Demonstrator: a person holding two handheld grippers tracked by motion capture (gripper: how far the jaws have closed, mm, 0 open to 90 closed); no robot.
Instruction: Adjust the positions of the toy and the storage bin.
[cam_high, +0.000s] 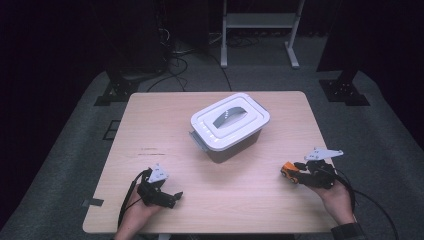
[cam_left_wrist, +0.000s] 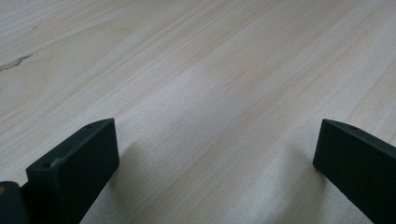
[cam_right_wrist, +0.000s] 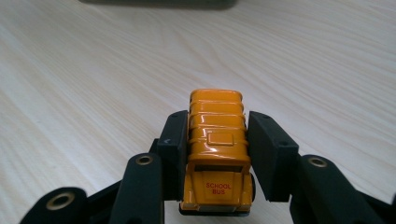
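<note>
Here, low in the high view, my left hand (cam_high: 137, 212) rests near the bottom edge of the table (cam_high: 165, 130), at lower left of the frame, holding the left gripper (cam_high: 167, 196) just above the wood. In the left gripper view its jaws stand wide apart, one at the lower left and one at the lower right of the frame, with bare pale grain between them and nothing gripped. At lower right of the high view my right hand (cam_high: 337, 200) holds the right gripper (cam_high: 295, 172), its grey plate tilted above it, and the jaws are clamped on the bus (cam_high: 288, 171), a small orange toy at the tool's tip, low over the table. In the right gripper view the bus (cam_right_wrist: 217, 154) sits at centre bottom of the frame, pinched on both sides by the black pads (cam_right_wrist: 173, 149), its ribbed roof running away from the camera and the words SCHOOL BUS in red on the end nearest the lens. Farther off, near the middle of the high view and a little toward the top, stands the box (cam_high: 230, 125), grey with a white lid shut on it and a grey handle lying across the lid, well apart from both tools. Beyond the table, at the top of the frame, the floor is dark carpet with cables (cam_high: 175, 60) and a white stand (cam_high: 260, 30).
</note>
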